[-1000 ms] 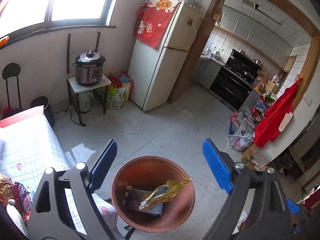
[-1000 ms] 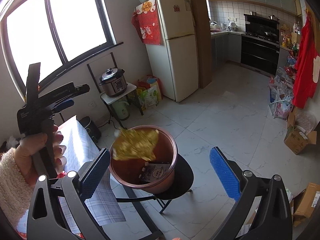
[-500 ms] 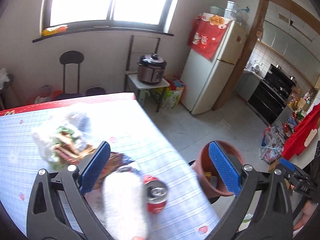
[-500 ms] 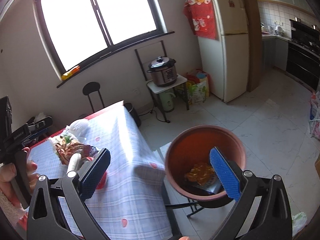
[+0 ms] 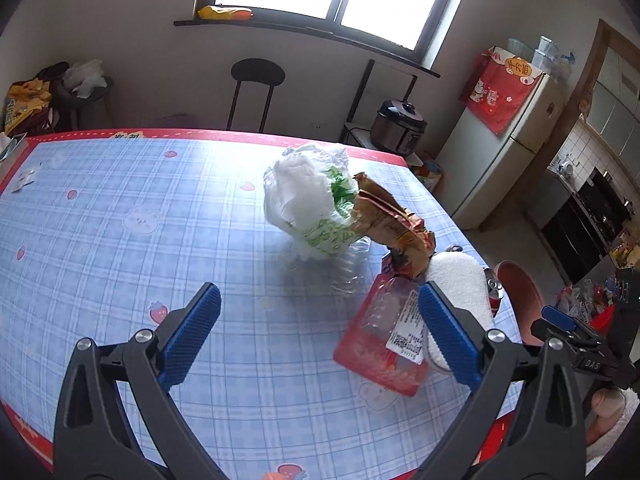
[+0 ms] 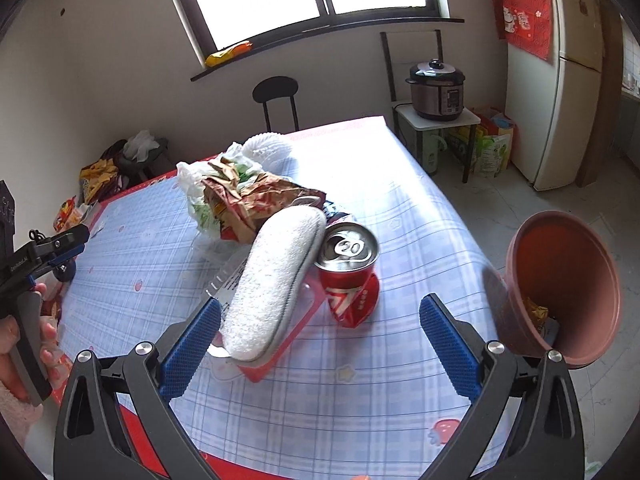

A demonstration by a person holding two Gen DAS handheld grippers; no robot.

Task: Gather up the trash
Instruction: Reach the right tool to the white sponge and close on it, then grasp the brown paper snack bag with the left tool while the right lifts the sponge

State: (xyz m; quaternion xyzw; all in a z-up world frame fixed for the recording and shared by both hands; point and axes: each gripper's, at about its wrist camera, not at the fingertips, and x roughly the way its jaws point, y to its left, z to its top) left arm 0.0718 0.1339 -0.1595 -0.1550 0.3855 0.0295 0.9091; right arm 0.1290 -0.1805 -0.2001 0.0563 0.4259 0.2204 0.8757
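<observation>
Both tongs, left [image 5: 318,334] and right [image 6: 320,334], are held apart and empty above the blue checked worktop [image 6: 400,208]. The red drink can [image 6: 349,270] is seen upright just ahead of the right tongs, nearer them, beside the terracotta-coloured plastic bin [image 6: 560,280].

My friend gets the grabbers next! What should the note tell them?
Left gripper: open, empty, over the table.
Right gripper: open, empty.
On the table: white plastic bag, crumpled brown wrapper, red soda can, red flat packet, and a white fuzzy slipper lying on it.
Done: a yellow wrapper sits in the brown bin beside the table.
Left: bin the rest.
</observation>
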